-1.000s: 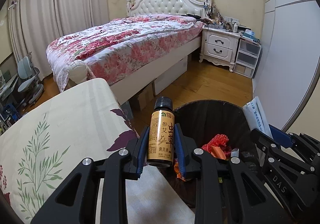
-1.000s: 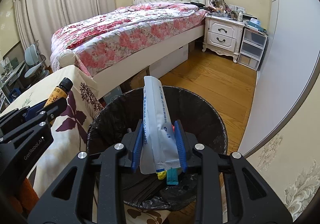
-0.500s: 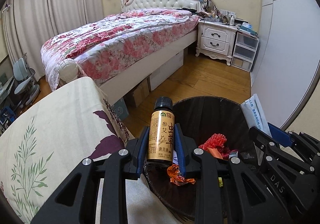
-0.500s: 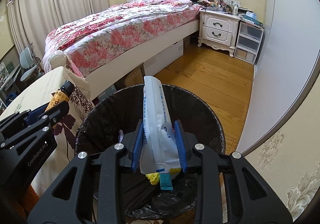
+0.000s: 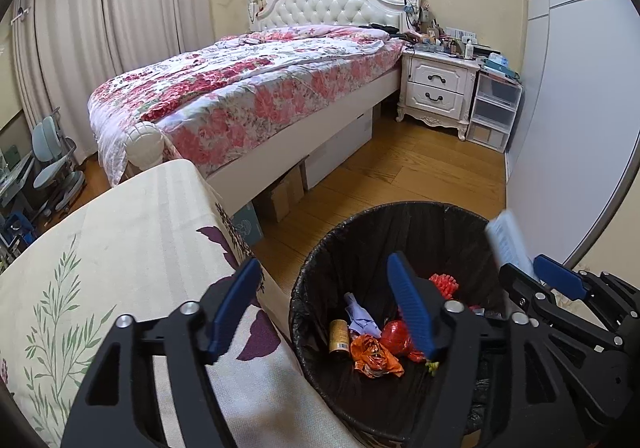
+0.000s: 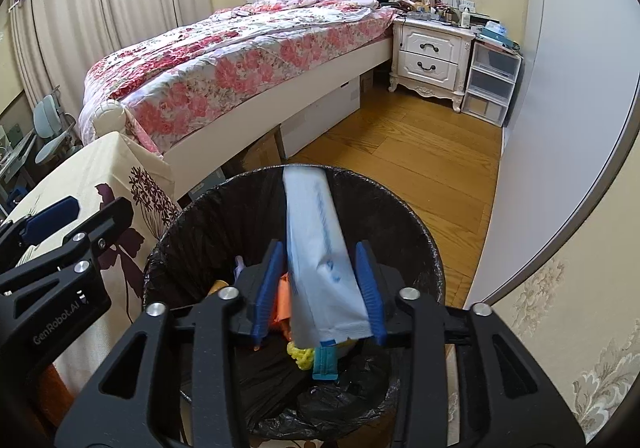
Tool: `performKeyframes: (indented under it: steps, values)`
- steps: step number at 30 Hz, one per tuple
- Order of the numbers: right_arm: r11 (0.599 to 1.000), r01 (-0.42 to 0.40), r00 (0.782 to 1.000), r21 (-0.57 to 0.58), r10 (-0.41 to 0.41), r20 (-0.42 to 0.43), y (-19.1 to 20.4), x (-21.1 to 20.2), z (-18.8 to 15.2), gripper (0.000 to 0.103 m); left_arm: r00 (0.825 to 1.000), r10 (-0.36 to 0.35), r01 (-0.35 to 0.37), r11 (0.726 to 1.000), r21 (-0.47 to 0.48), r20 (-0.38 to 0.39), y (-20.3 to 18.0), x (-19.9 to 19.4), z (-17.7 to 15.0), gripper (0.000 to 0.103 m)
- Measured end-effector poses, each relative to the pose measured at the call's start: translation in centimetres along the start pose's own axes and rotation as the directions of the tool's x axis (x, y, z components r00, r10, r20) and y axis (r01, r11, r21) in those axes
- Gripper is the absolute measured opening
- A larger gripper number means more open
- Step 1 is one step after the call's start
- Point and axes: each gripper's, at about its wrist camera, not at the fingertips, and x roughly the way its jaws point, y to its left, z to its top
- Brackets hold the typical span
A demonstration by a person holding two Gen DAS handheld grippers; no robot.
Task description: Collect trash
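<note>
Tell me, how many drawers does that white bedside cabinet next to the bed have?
2. The ornate white bedside cabinet has an upper drawer and a lower drawer directly beneath it, each with a dark handle. None appear hidden.

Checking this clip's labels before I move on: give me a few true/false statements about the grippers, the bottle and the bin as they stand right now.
1. The left gripper is open and holds nothing. True.
2. The small brown bottle stands on the cloth-covered table. False: it lies inside the black-lined bin, among wrappers.
3. The right gripper is over the bin, with the white pouch between its fingers. True.
4. The bin holds no trash. False: an orange wrapper and red pieces lie in it.
</note>
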Motion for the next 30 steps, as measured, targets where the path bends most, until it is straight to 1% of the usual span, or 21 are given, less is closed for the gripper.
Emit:
performKeyframes:
  steps: [5,7,11,16,19,21,23,27,30]
  values:
    - [1.0,0.021,1.0,0.011,-0.021,0.015,-0.3,-0.5,-0.1,0.057,1.0,0.013,-0.013,1.0,-0.003,0.016,0.3,-0.4,0.1,0.077]
    - [1.0,0.027,0.999,0.015,-0.028,0.021,-0.4,-0.7,-0.1,0.058,1.0,0.018,-0.018,1.0,-0.009,0.018,0.5,-0.4,0.1,0.079]
    - [0.999,0.049,0.998,0.013,-0.05,0.036,-0.5,-1.2,0.0,0.068,0.999,0.031,-0.03,0.999,-0.016,0.025,0.9,-0.8,0.1,0.081]
    - [0.998,0.066,0.997,0.018,-0.066,0.043,-0.7,-1.9,-0.1,0.074,0.999,0.041,-0.041,0.999,-0.019,0.03,1.5,-1.2,0.0,0.082]
    - [0.997,0.078,0.995,0.021,-0.079,0.053,-0.6,-2.4,-0.2,0.08,0.998,0.051,-0.051,0.998,-0.022,0.035,1.8,-1.6,-0.2,0.084]
    - [0.996,0.087,0.994,0.018,-0.088,0.063,-0.6,-2.8,-0.3,0.082,0.998,0.052,-0.051,0.998,-0.023,0.037,1.9,-1.9,-0.4,0.085]
    - [0.995,0.094,0.993,0.015,-0.094,0.071,-0.5,-3.2,-0.5,0.088,0.998,0.056,-0.055,0.998,-0.022,0.041,2.2,-2.3,-0.5,0.086]
    - [0.994,0.108,0.99,0.01,-0.109,0.087,-0.3,-4.3,-0.9,0.09,0.996,0.066,-0.065,0.998,-0.022,0.058,2.6,-3.4,-0.9,0.088]
    - [0.995,0.103,0.991,0.014,-0.104,0.089,-0.2,-5.1,-1.3,0.091,0.995,0.076,-0.074,0.997,-0.03,0.063,3.0,-4.3,-1.4,0.089]
